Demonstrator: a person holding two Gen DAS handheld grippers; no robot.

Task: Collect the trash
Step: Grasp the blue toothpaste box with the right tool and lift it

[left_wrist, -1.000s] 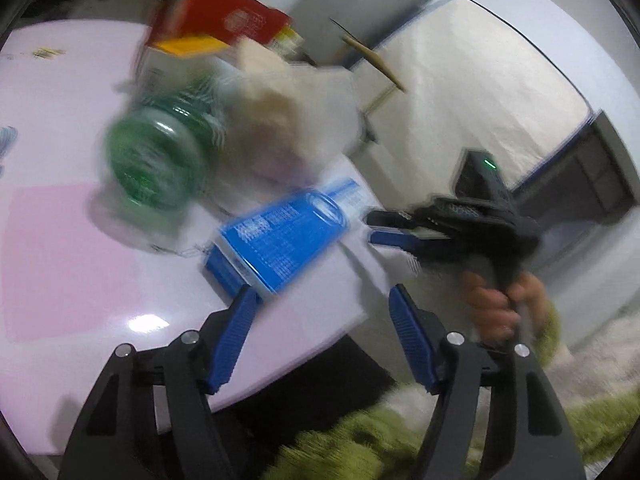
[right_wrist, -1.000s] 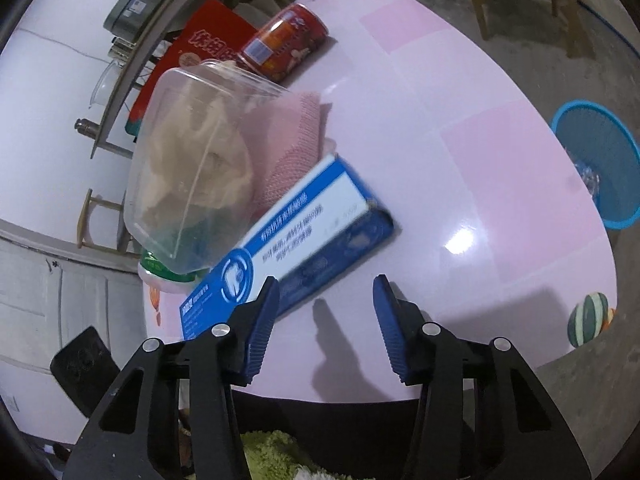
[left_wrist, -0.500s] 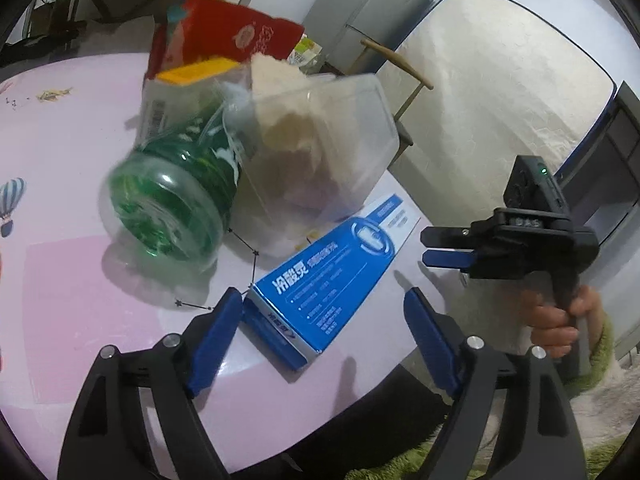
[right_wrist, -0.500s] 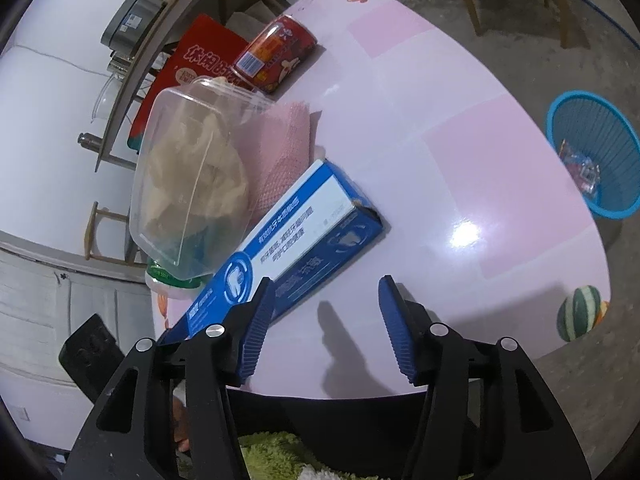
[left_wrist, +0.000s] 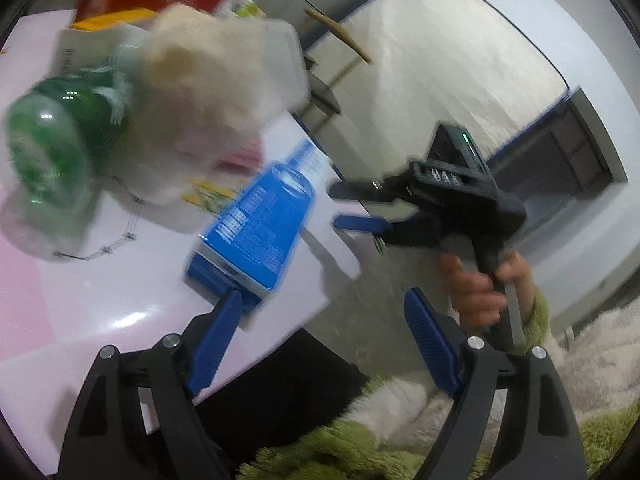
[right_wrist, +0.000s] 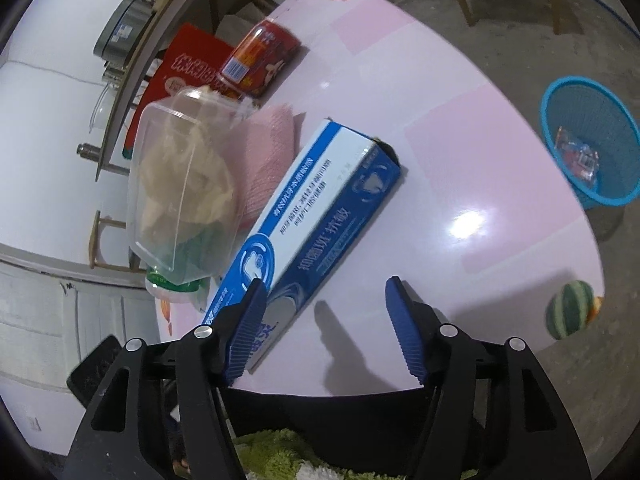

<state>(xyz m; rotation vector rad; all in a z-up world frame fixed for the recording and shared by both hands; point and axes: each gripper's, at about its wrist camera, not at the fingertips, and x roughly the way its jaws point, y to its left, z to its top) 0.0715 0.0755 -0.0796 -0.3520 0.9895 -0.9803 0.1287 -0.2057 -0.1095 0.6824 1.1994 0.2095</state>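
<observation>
Presently, both my tools are closing in on the blue toothpaste box point(right_wrist: 316, 216), which lies flat on the pink worktop point(right_wrist: 460, 128) near its front edge, one end toward me. My right tool point(right_wrist: 324, 320) has its jaws apart and widening; the box's near end sits just inside the left-hand pad, nothing is pressed, and bare worktop shows between the pads. My left tool point(left_wrist: 320, 344) stands wide, empty, its left-hand pad just at the box's point(left_wrist: 256, 232) near corner; whether it touches I cannot tell, since that view is blurred. My right hand point(left_wrist: 476, 288) shows there, gripping its handle.

Step in hand, as I judge it: the approach to a pick, with no grasp yet made.

Beside the box lie a clear plastic container point(right_wrist: 180, 184) of crumpled paper, a green bottle point(left_wrist: 52, 148), a pink cloth point(right_wrist: 268, 160) and a red can point(right_wrist: 260, 60). The blue basket point(right_wrist: 588, 140) on the floor beyond the worktop already holds some wrappers and is likely the destination.

Next move, in my estimate: shift the right tool sideways so the box's narrow width sits centred between the pads, then close, lift clear of the container, and carry toward the basket.
</observation>
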